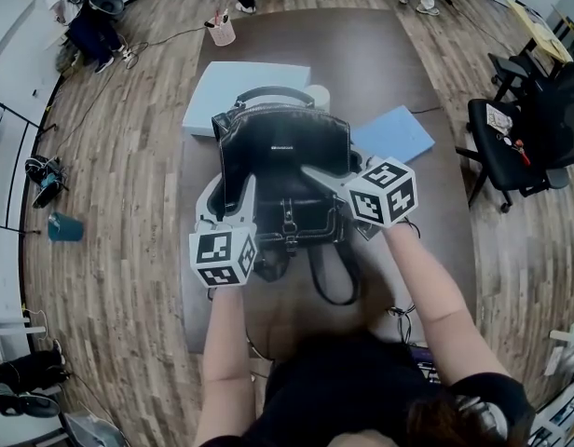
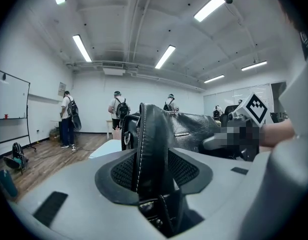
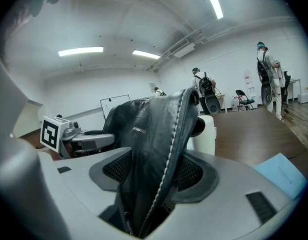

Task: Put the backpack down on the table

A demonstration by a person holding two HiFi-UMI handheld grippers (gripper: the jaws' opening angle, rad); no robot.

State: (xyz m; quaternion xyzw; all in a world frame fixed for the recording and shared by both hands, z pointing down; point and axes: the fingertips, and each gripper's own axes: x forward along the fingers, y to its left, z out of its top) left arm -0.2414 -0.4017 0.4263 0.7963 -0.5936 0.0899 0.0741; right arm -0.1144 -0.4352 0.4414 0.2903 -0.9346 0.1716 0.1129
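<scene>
Glossy black leather backpack [image 1: 282, 147], white stitching [image 3: 167, 158], shiny metal ring [image 2: 126, 137], smooth matt dark brown table [image 1: 362, 54], wood-plank floor [image 1: 129, 156], left claw [image 2: 153, 171] and right claw [image 3: 153, 176] in matt grey plastic, rough black mesh pads [image 2: 123, 170]

Pink pen cup [image 1: 222, 32], pale blue board [image 1: 233, 87], blue folder [image 1: 393, 133], black office chair [image 1: 511, 147]

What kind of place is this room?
Probably an open office or lab workspace: a wall whiteboard, a black office chair beside a long brown table, and ceiling strip lights.
</scene>
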